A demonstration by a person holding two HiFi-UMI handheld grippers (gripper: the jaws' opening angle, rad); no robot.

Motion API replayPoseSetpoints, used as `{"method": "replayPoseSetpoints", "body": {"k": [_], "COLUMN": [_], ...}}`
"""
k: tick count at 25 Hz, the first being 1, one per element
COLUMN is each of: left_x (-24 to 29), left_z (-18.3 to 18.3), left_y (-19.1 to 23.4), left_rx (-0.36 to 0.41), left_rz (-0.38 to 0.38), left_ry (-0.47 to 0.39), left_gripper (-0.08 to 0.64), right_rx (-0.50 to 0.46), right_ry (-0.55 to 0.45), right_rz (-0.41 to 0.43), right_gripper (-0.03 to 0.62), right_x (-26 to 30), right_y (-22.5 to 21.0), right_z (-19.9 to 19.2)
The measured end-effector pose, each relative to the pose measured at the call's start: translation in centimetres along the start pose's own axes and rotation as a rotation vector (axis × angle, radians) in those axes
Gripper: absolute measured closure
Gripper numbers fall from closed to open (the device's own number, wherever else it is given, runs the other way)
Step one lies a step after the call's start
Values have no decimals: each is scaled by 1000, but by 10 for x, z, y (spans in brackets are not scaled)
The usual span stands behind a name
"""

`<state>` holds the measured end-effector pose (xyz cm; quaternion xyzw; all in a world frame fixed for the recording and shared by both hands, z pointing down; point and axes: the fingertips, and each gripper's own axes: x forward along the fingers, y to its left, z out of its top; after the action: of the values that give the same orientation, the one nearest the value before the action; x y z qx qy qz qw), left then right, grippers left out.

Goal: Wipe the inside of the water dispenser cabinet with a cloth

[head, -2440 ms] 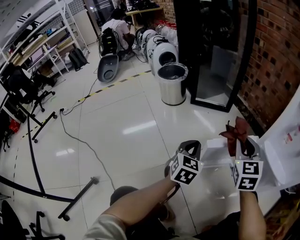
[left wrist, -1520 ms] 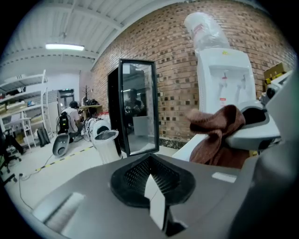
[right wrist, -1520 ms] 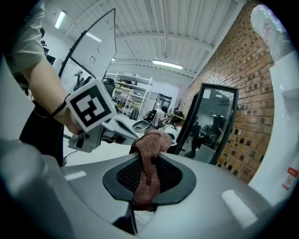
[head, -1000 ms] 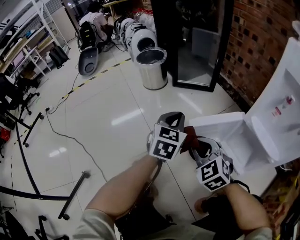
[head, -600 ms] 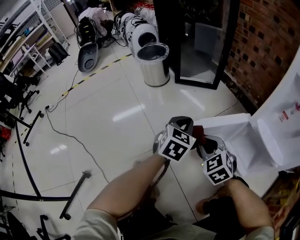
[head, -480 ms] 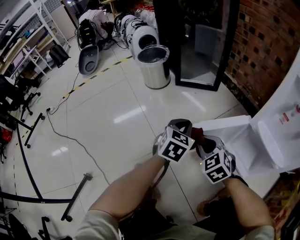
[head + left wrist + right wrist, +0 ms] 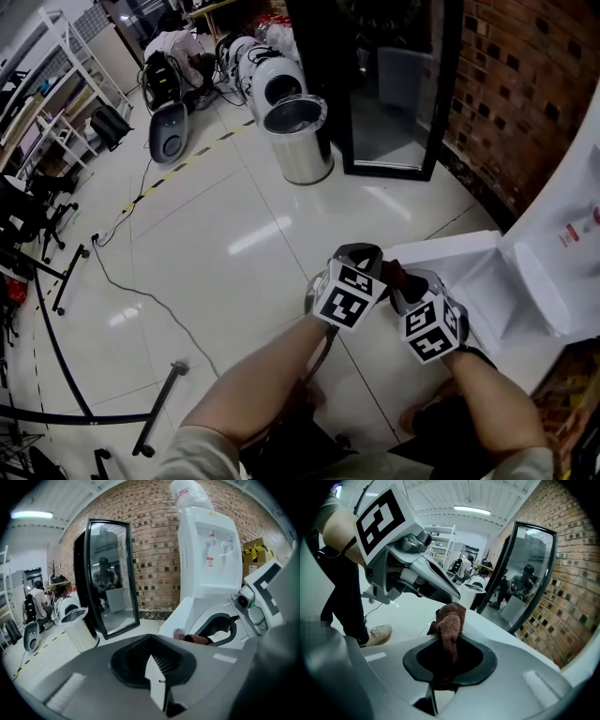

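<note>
The person crouches on the glossy white floor (image 7: 216, 234) with both grippers held out low in front, close together, cubes nearly side by side. The right gripper (image 7: 410, 279) has its fingers closed narrowly on a dark reddish-brown cloth (image 7: 451, 618). The cloth is pinched at its lower part, and the rest bunches up in a rumpled lump above the fingertips. The left gripper (image 7: 359, 255) sits just to the left of it, with its fingers pressed fully together and nothing between them. From overhead, the cloth shows as a dark tuft between the two tools.

Right beside them, on the right, stands the white water dispenser (image 7: 206, 550), with two small taps on its front and a clear bottle on top. Its lower cabinet door (image 7: 441, 253) is swung open toward the person, and the right gripper with the cloth is just in front of it, near the door's edge. I cannot tell whether the cloth touches the door.

Farther off, a tall black-framed mirror (image 7: 394, 84) leans against the brick wall (image 7: 530, 75), with a round steel bin (image 7: 295, 141) on the floor to its left. At the far left stand white metal shelves (image 7: 56, 103), and another person (image 7: 173, 47) is bent over some gear near the back.
</note>
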<state>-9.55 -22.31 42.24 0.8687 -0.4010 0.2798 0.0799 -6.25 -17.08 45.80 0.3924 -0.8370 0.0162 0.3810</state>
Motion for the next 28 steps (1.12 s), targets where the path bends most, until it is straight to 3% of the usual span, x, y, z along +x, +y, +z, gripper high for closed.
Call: {"method": "replayPoseSetpoints", "body": {"k": [8,19,23,28], "left_x": [6,7,10,9], "left_z": [2,13,12,13], "left_y": [11,12,5,3], "left_rx": [-45,-49,-29,-25], "left_rz": [22,29,12,13], "left_ry": [-4,-26,-15,-18], "left_gripper": [560,560,560,560], "right_rx": [92,69,41,-50], "right_ry": [3,12,-23,16], "right_rz": [-49,-23,26,195], "right_gripper": [518,520,522,522], "right_x": [1,0,-7,-8], "right_y": [-28,-25,-15,28], "right_z": [-8,-12,-3,-4]}}
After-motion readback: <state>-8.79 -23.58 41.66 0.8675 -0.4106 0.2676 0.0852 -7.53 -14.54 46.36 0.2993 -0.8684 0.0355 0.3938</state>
